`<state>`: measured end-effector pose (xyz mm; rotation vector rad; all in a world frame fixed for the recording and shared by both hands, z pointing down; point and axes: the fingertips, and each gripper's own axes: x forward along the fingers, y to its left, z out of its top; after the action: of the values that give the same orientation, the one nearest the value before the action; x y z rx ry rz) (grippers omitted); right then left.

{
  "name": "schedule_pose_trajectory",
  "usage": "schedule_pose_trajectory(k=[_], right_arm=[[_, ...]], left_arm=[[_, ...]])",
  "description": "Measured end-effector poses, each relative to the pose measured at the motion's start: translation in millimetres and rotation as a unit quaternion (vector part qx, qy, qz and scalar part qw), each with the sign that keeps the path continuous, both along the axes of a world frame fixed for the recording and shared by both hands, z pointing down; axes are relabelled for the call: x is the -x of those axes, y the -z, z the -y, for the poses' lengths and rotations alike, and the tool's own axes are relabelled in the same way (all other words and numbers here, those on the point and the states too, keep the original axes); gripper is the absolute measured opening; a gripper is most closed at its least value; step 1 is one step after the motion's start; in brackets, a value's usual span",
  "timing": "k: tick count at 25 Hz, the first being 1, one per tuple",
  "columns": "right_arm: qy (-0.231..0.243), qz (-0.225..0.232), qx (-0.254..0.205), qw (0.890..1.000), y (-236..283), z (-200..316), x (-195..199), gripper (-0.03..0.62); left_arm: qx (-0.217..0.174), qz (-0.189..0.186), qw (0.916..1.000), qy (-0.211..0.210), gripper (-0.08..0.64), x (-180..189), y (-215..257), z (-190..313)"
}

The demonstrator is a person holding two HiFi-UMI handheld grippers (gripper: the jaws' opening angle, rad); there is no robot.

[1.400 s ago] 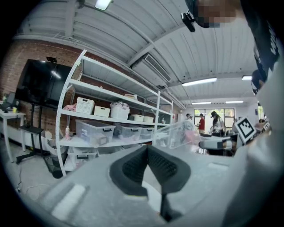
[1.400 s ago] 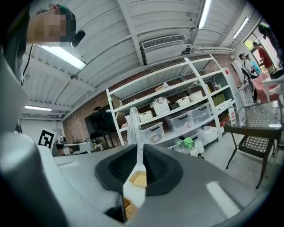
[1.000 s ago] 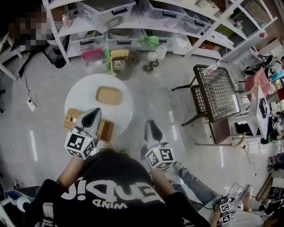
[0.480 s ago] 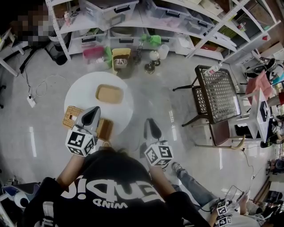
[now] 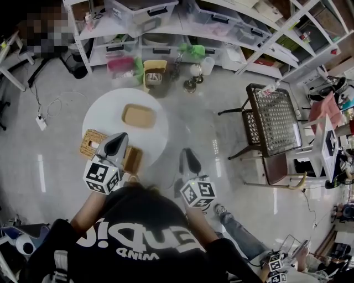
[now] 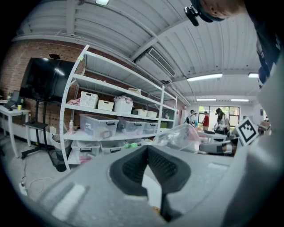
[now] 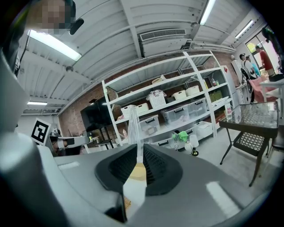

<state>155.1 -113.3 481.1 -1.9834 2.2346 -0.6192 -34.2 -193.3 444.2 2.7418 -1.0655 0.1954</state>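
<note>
My right gripper (image 7: pixel 138 148) is shut on a clear plastic bag (image 7: pixel 132 128), which rises as a thin strip from between its jaws. In the left gripper view the same bag (image 6: pixel 177 137) shows as a crumpled clear mass ahead of the right gripper. My left gripper (image 6: pixel 147 148) has its jaws closed tip to tip, and I see nothing pinched between them. In the head view the left gripper (image 5: pixel 119 137) hangs over the near edge of a round white table (image 5: pixel 105 119). The right gripper (image 5: pixel 188 152) is beside the table, over the floor.
A shallow wooden tray (image 5: pixel 138 116) lies on the table, with a wicker basket (image 5: pixel 89 142) and a brown tray (image 5: pixel 133 159) at its near edge. White shelves with plastic bins (image 5: pixel 166 16) stand beyond. A metal mesh chair (image 5: pixel 271 116) stands to the right. People (image 6: pixel 206 120) stand far off.
Both grippers stay almost where they were, with only a slight shift of view. The right gripper keeps its grip on the bag.
</note>
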Motion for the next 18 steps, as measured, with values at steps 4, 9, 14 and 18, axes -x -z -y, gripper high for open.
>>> schedule_pose_trajectory(k=[4,9,14,18], right_arm=[[-0.004,0.007,0.000,1.000,0,-1,-4,0.044],[-0.010,0.015,-0.001,1.000,0,-2,-8,0.044],[-0.015,0.024,-0.002,1.000,0,-1,-13,0.044],[-0.015,0.028,-0.002,0.999,-1,1,-15,0.044]], left_arm=[[0.000,0.002,1.0000,0.001,0.002,-1,0,-2],[0.002,0.003,1.0000,0.004,0.002,0,-1,-3],[0.002,0.001,1.0000,0.006,0.002,-3,-1,-5],[0.002,0.001,1.0000,0.006,0.002,-4,-2,-4]])
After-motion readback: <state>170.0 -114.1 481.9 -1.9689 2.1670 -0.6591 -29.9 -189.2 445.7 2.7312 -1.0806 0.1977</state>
